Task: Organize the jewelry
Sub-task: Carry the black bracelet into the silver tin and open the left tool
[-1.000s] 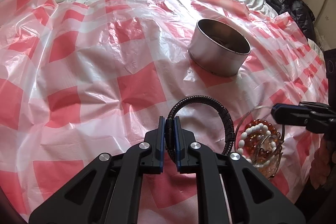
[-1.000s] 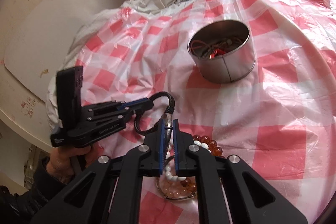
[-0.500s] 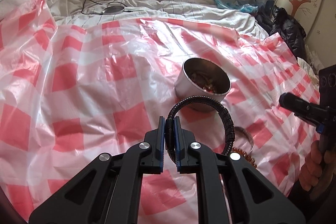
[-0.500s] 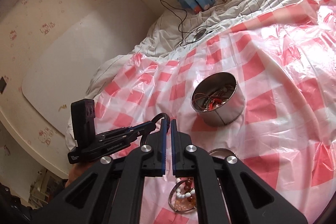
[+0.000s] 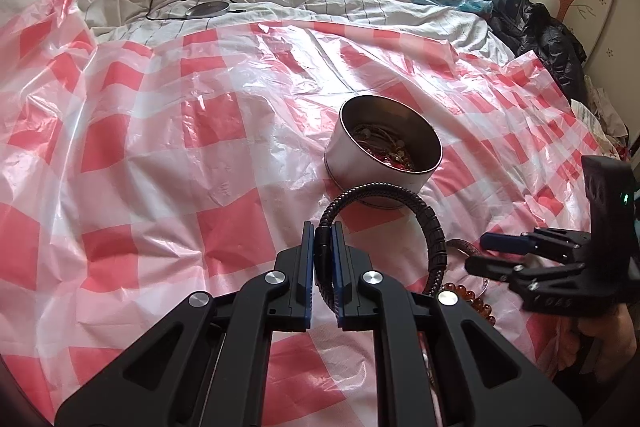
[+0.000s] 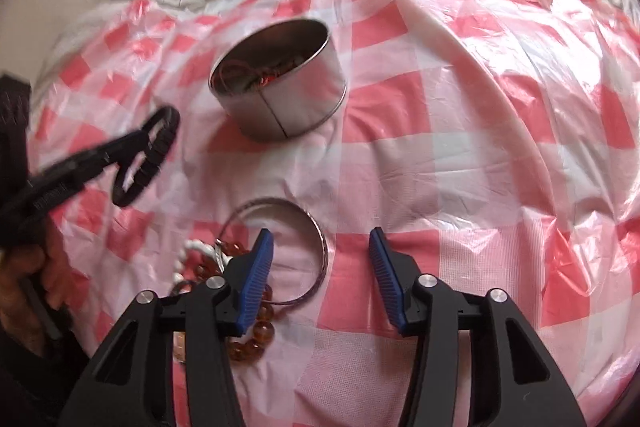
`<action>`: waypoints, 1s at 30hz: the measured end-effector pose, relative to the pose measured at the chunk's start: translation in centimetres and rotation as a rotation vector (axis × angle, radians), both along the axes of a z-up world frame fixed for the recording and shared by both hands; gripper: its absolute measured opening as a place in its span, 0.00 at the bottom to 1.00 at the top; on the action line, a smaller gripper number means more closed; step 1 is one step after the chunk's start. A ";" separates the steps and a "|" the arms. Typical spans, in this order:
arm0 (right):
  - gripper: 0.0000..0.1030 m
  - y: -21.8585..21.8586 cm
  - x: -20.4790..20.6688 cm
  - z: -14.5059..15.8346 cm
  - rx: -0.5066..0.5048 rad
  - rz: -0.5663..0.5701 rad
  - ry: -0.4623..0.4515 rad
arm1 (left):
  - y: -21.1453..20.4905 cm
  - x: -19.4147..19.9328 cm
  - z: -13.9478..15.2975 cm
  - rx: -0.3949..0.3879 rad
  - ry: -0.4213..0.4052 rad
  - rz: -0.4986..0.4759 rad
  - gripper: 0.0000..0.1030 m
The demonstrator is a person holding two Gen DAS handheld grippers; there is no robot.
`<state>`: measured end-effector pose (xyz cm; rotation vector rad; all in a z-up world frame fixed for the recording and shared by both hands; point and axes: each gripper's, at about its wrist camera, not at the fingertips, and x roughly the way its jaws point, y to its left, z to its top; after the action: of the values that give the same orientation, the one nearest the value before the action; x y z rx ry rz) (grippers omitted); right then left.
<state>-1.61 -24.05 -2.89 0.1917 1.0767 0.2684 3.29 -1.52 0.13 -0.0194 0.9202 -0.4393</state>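
Note:
My left gripper [image 5: 323, 227] is shut on a black braided bracelet [image 5: 430, 223] and holds it above the cloth, just in front of the round metal tin [image 5: 384, 153], which holds tangled jewelry. The bracelet [image 6: 150, 157] and tin [image 6: 280, 83] also show in the right wrist view. My right gripper [image 6: 320, 243] is open and empty, low over a thin silver bangle [image 6: 318, 243]. White beads [image 6: 192, 249] and amber beads [image 6: 256, 339] lie at its left finger.
A red and white checked plastic sheet [image 5: 160, 155] covers the bed. White bedding with a cable and a round grey disc [image 5: 208, 9] lies behind. Dark clothes [image 5: 548, 39] are piled at the far right.
My right gripper has opened and dropped low over the silver bangle and beads. My left gripper, still holding the black bracelet, has risen and pulled back slightly from the tin.

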 end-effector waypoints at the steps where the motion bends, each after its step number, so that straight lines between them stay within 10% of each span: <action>1: 0.18 0.5 -0.1 -0.1 -0.056 0.012 -0.008 | 0.0 0.0 0.0 0.000 -0.001 0.001 0.07; 5: 0.05 1.2 -0.6 -0.2 -0.108 0.043 -0.034 | -0.1 0.0 0.3 -0.002 -0.006 0.003 0.07; 17: 0.05 -4.0 -1.4 4.8 0.204 -0.109 -0.251 | -2.6 2.9 2.2 0.004 -0.060 0.001 0.07; 30: 0.05 -4.4 4.0 7.3 0.128 -0.117 -0.332 | -9.6 9.1 -0.2 0.147 -0.026 -0.080 0.08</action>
<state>2.40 -28.46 4.37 0.3123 0.7168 0.2534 12.37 -11.15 -0.03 0.1577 0.9276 -0.4443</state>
